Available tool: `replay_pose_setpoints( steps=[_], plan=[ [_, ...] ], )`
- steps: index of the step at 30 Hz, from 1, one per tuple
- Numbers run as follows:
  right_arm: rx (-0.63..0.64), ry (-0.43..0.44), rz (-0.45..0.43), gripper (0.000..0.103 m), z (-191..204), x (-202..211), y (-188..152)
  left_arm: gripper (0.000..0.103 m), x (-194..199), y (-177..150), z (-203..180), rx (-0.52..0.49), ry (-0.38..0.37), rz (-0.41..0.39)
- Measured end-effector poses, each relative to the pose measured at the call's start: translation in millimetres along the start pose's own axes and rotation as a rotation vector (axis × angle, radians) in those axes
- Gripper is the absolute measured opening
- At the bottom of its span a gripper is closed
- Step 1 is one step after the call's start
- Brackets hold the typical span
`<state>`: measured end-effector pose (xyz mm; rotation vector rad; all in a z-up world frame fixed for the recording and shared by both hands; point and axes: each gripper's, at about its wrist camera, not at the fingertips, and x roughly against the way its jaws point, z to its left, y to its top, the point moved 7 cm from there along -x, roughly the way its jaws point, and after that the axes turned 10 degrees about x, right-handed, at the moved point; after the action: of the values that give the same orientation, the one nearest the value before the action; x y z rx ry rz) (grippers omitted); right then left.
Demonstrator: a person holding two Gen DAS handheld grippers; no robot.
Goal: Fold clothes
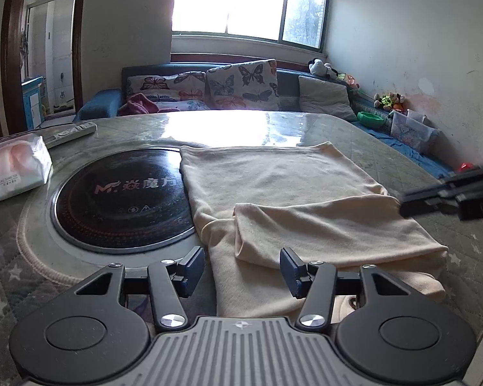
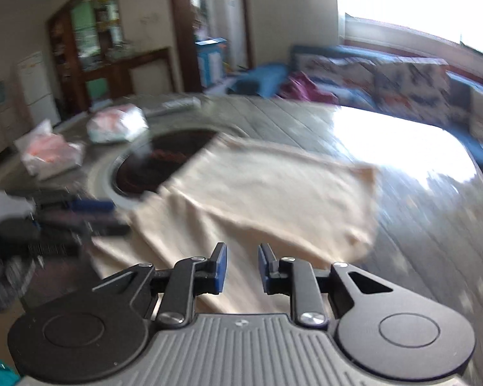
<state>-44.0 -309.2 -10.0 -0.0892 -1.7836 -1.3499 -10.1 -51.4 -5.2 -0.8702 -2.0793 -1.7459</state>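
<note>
A cream garment point(image 1: 283, 193) lies flat on the round table, with one part folded across its near half; it also shows, blurred, in the right wrist view point(image 2: 257, 199). My left gripper point(image 1: 243, 268) is open and empty, low over the garment's near edge. My right gripper point(image 2: 241, 265) is open and empty above the garment's near right side. It appears in the left wrist view point(image 1: 450, 194) at the garment's right edge. The left gripper shows blurred in the right wrist view point(image 2: 64, 222).
A black induction hob point(image 1: 119, 199) is set in the table, partly under the garment's left side. A tissue pack point(image 1: 14, 169) and a remote point(image 1: 71, 133) lie at far left. A bag point(image 2: 50, 154) lies left. A sofa point(image 1: 241, 87) stands behind the table point(image 1: 402, 157).
</note>
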Motion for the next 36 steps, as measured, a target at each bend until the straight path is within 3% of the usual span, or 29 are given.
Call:
replay_pose_setpoints(
  steps=[2,4,8,11,19,31,36],
  plan=[
    [-0.016,-0.017,0.018,0.024,-8.1,6.2,-19.5,0.046,-5.5,-0.2,-5.2,-0.023,0.007,0.001],
    [-0.005,-0.042,0.025,0.034,-11.7,12.1,-30.8,0.041,-9.1,-0.5,-10.0,-0.052,0.017,0.0],
    [0.047,-0.084,0.045,0.039,-14.4,22.4,-54.9,0.013,-13.6,-0.8,-16.6,-0.106,0.049,-0.009],
    [0.084,-0.105,0.045,0.044,-14.5,22.7,-63.1,0.005,-11.5,3.1,-19.4,-0.11,0.049,-0.015],
    [0.14,-0.115,0.037,0.051,-10.2,16.8,-69.0,0.004,2.6,6.1,-18.5,-0.071,0.049,-0.011],
    [-0.076,-0.094,0.016,0.056,-40.5,24.8,-80.6,0.007,7.6,-8.9,-5.9,-0.041,0.055,0.06],
    [-0.061,-0.081,0.015,0.056,-42.1,33.7,-74.6,0.012,13.9,-0.3,-4.7,-0.073,0.059,0.042]
  ],
)
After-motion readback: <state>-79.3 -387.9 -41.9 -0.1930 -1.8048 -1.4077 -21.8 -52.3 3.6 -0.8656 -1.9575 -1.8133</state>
